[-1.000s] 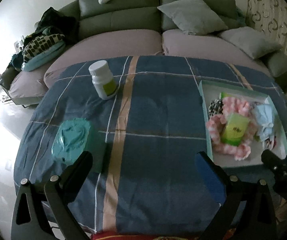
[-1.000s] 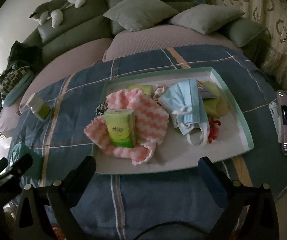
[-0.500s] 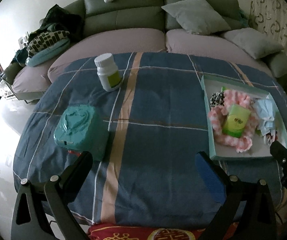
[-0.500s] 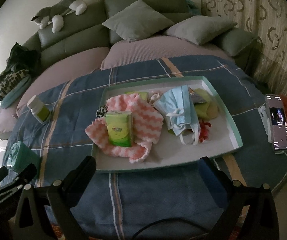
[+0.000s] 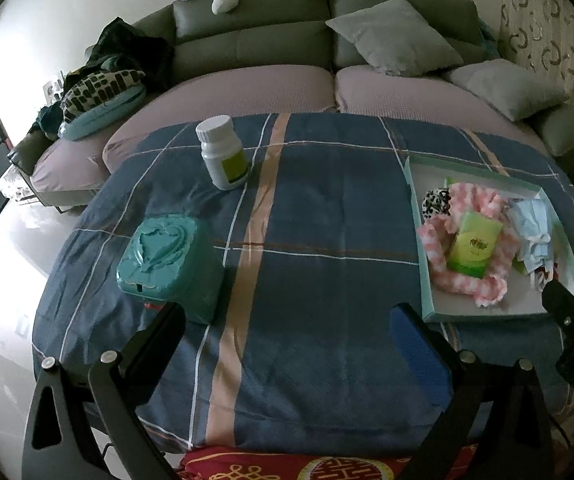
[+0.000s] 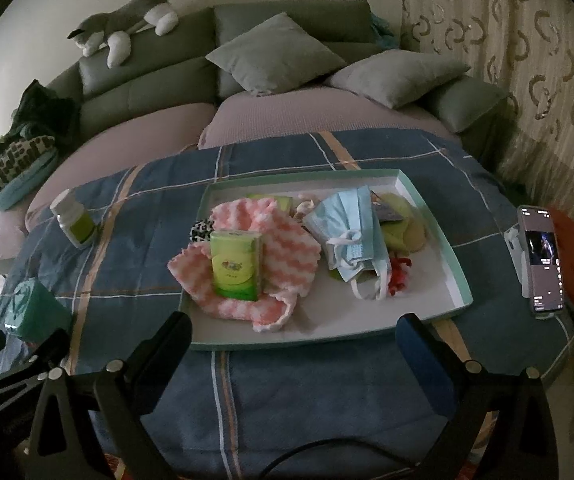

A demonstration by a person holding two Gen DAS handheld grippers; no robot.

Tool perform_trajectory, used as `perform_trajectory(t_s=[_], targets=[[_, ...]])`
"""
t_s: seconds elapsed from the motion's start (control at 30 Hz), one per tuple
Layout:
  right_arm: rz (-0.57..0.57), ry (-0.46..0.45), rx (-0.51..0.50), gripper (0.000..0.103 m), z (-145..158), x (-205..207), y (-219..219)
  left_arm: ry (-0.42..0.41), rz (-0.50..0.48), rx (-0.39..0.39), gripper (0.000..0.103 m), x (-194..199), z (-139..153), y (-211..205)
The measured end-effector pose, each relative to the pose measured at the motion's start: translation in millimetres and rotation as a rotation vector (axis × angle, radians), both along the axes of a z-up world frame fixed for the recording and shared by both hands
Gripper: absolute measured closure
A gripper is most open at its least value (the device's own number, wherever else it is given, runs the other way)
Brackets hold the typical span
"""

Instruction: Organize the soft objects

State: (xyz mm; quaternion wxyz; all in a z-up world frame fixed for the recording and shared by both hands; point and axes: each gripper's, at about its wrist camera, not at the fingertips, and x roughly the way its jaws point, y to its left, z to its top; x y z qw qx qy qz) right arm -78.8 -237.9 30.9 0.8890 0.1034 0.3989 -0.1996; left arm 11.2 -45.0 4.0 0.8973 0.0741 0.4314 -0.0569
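Both tools gape empty, right tool (image 6: 293,334) just short of tray (image 6: 461,286)

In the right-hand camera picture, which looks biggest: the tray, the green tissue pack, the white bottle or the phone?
1. Tray, clearly largest.
2. Green tissue pack and phone look about alike; the fisheye edge makes ranking them unsure.
3. White bottle, smallest, though farther away.

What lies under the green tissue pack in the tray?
The green rectangular tissue pack rests on a pink-and-white knitted cloth in the shallow mint-rimmed tray. Whatever is below that cloth is covered.
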Motion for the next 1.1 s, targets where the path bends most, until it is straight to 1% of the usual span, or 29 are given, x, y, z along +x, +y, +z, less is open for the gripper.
perform_trajectory(t_s=[0.37, 0.87, 1.1], targets=[[0.001, 0.006, -0.03, 0.0, 0.3, -0.2, 4.2, -0.01, 0.025, -0.021, 0.001, 0.6, 1.7, 7.4], [0.005, 0.018, -0.044, 0.0, -0.8, 2.0, 6.4, 0.006, 0.036, -0.015, 0.001, 2.7, -0.5, 8.0], [0.012, 0.03, -0.04, 0.0, -3.8, 3.6, 5.8, -0.013, 0.03, -0.005, 0.001, -0.5, 1.7, 6.1]])
